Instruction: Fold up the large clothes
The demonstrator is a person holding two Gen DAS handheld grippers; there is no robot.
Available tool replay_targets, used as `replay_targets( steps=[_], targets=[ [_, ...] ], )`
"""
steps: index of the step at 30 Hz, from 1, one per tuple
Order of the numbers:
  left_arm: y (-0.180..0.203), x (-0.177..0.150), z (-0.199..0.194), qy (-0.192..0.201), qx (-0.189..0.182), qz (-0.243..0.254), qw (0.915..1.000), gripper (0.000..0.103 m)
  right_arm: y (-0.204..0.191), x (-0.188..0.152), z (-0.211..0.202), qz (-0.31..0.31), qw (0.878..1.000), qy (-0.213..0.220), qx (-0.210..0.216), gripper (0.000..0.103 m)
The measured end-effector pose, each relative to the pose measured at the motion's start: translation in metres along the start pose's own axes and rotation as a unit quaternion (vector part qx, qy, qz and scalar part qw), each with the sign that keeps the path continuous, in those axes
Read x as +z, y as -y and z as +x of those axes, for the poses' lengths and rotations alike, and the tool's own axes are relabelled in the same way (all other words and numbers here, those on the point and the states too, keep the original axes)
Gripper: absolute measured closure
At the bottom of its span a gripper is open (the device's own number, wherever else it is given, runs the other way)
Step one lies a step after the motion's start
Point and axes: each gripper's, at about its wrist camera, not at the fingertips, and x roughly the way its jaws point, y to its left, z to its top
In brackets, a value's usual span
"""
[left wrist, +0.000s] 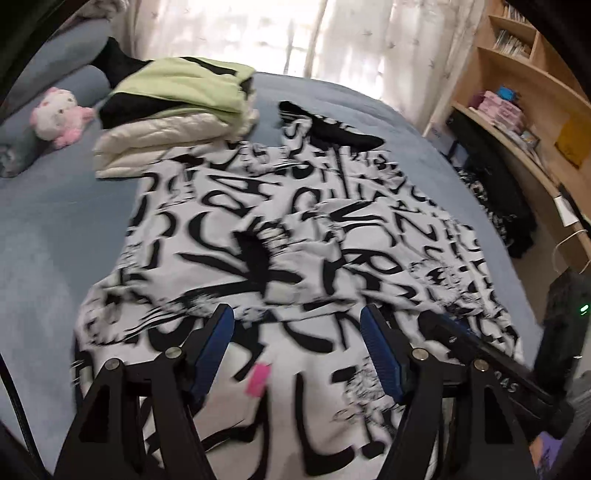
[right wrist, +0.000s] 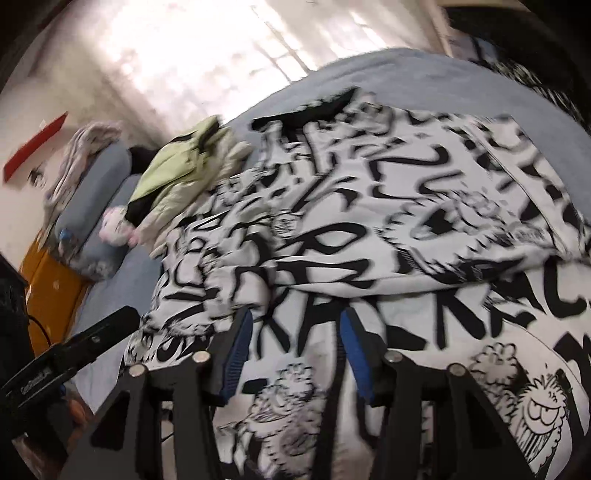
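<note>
A large white garment with black graffiti print [left wrist: 295, 229] lies spread on the blue bed [left wrist: 55, 229], a pink tag [left wrist: 258, 378] near its close edge. My left gripper [left wrist: 295, 314] hovers over that edge, jaws wide apart with only cloth below them. In the right wrist view the same garment [right wrist: 369, 206] looks bunched and partly folded over. My right gripper [right wrist: 295, 317] stands open just above it, and nothing is pinched between its blue pads [right wrist: 236, 350]. Each gripper also shows in the other's view, as a black finger [left wrist: 480, 350] on the right and another [right wrist: 92, 339] on the left.
A stack of folded clothes, green on cream [left wrist: 177, 110], sits at the garment's far left corner. A pink and white plush toy [left wrist: 59, 114] and blue pillows [right wrist: 96, 192] lie beyond it. Wooden shelves [left wrist: 517, 92] line the right side, and bright curtains [left wrist: 295, 33] hang behind the bed.
</note>
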Motion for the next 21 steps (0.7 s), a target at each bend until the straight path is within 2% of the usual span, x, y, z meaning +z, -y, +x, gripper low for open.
replay_targets(
  steps=[5,9,11,14,16,21],
  targets=[
    [-0.012,-0.015,-0.011,0.002,0.049,0.01,0.9987,0.034,-0.038,0.0,0.008,-0.09,0.996,-0.014,-0.009,0.05],
    [-0.029,-0.024,-0.012,-0.007,0.066,-0.008,0.9978,0.034,-0.065,0.0,0.031,-0.191,0.98,-0.042,-0.039,0.048],
    [-0.039,-0.027,-0.01,-0.014,0.064,-0.023,0.9976,0.034,-0.075,-0.002,0.044,-0.243,0.967,-0.056,-0.058,0.048],
    [-0.054,-0.031,-0.005,-0.025,0.061,-0.043,0.9969,0.034,-0.09,-0.004,0.067,-0.32,0.94,-0.074,-0.092,0.049],
    [-0.065,-0.034,-0.002,-0.032,0.06,-0.055,0.9961,0.034,-0.096,-0.004,0.08,-0.349,0.928,-0.081,-0.102,0.049],
    [-0.084,-0.039,0.006,-0.046,0.061,-0.076,0.9942,0.034,-0.108,-0.005,0.12,-0.422,0.889,-0.103,-0.146,0.049]
  ],
)
